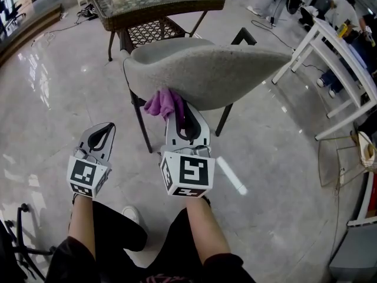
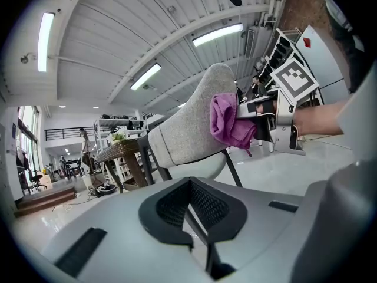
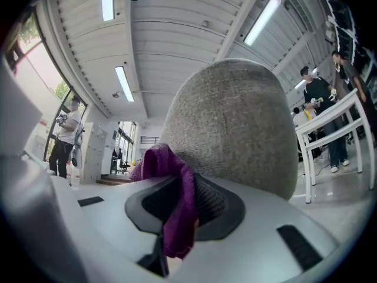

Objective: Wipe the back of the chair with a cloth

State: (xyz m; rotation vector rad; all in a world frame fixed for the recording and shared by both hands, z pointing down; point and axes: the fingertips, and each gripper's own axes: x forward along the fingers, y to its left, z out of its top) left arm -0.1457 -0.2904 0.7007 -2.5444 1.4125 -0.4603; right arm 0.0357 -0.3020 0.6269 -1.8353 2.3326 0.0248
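Observation:
A chair with a grey fabric back [image 1: 206,69] stands in front of me on dark legs. My right gripper [image 1: 179,118] is shut on a purple cloth [image 1: 164,103] and holds it against the lower left of the chair back [image 3: 235,128]. In the right gripper view the purple cloth [image 3: 177,199] hangs out from between the jaws. My left gripper [image 1: 101,135] hangs to the left of the chair at leg height, shut and holding nothing; its view shows the chair back [image 2: 188,128] and the purple cloth [image 2: 227,119] from the side.
A wicker table with a glass top [image 1: 156,5] stands just beyond the chair. A white table [image 1: 336,58] with people around it is at the right. Glossy tiled floor [image 1: 53,99] spreads around. A black stand [image 1: 23,240] is at lower left.

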